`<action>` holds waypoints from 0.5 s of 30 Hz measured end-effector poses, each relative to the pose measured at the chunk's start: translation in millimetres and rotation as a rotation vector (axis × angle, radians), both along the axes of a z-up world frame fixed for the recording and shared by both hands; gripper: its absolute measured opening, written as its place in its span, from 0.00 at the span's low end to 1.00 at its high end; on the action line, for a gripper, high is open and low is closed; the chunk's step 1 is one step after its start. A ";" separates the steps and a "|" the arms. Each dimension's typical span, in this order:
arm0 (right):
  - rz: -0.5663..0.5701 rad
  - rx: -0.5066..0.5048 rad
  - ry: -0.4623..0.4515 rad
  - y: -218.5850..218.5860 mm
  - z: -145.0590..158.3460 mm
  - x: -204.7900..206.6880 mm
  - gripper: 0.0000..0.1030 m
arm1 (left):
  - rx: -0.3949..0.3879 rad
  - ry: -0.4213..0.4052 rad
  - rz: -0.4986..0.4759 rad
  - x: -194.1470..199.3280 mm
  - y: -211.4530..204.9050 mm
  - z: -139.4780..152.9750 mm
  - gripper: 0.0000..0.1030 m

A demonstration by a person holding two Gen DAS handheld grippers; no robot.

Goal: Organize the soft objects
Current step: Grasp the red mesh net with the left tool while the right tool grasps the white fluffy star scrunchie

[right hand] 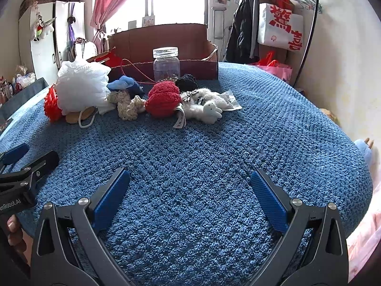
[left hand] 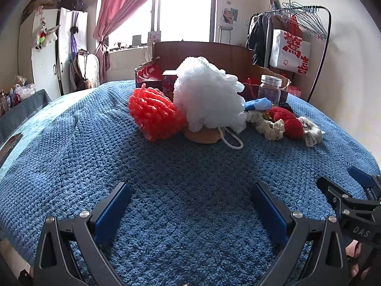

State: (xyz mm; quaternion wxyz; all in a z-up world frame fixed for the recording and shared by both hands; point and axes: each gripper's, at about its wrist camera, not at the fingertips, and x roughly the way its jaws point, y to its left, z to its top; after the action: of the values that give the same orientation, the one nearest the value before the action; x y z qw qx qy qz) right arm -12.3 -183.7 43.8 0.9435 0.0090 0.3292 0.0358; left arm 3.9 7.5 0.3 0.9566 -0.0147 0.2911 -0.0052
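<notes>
Left gripper (left hand: 190,190): jaws spread wide, nothing between the blue pads, low over the blue knitted blanket (left hand: 166,214). Right gripper (right hand: 190,178): jaws likewise released, empty, over bare blanket. Each gripper shows at the edge of the other's view, so the two sit side by side, near but apart. Fingertips of the holding hands show at the frame corners.

All soft objects lie well ahead of both sets of jaws, none touching them. Left wrist view, straight ahead: red mesh bath pouf (left hand: 154,114) pressed against a larger white mesh bath pouf (left hand: 209,97), whose white cord loop (left hand: 234,140) trails toward the jaws; a tan flat item (left hand: 202,137) sits under the white pouf, kind unclear.

Right wrist view, ahead and left of centre: cream crocheted piece (right hand: 128,107), red fuzzy piece (right hand: 163,99), small white plush rabbit (right hand: 212,112) with a paper tag, blue cloth (right hand: 121,83), black fuzzy piece (right hand: 187,82).

Behind the cluster: clear lidded jar (right hand: 166,64), then an open cardboard box (right hand: 166,38) at the blanket's far edge.
</notes>
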 end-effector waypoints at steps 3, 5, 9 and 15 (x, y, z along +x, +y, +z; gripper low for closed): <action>0.003 0.011 0.018 -2.2 2.7 4.8 1.00 | -0.017 0.021 -0.014 6.9 6.7 4.0 1.00; 0.003 0.018 0.028 -4.0 5.2 8.8 1.00 | -0.028 0.031 -0.019 8.7 6.6 3.6 1.00; -0.004 0.028 0.046 -8.1 9.9 18.7 1.00 | -0.068 0.055 -0.025 15.6 14.5 11.5 1.00; -0.022 0.033 0.052 -17.1 21.0 35.4 1.00 | -0.063 0.040 -0.004 27.6 27.8 30.6 1.00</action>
State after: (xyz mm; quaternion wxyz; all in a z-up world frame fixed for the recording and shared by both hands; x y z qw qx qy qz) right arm 23.2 -200.8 64.9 0.9348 0.0289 0.3527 0.0305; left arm 31.5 35.2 30.8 0.9497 -0.0442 0.3097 -0.0158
